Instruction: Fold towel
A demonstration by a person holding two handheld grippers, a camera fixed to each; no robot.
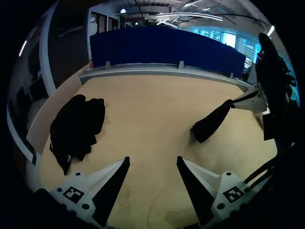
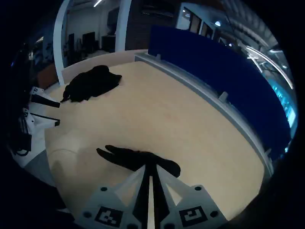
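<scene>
On the light wooden table [image 1: 160, 103] my right gripper [image 1: 233, 103] is shut on one end of a black towel [image 1: 209, 123], which slopes down from the fingers until its lower end touches the tabletop. Seen from the right gripper view, this towel [image 2: 126, 155] stretches out to the left just beyond my shut right gripper [image 2: 150, 168]. Nearer the table's front edge, my left gripper [image 1: 152, 164] stands open with nothing between its fingers. The left gripper [image 2: 57, 113] also appears far left, open.
A crumpled heap of black cloth [image 1: 76, 126] lies at the table's left side, and the same heap [image 2: 91, 86] sits far off in the right gripper view. A blue partition [image 1: 164, 47] runs along the table's back edge. A person in dark clothes [image 1: 276, 80] stands at right.
</scene>
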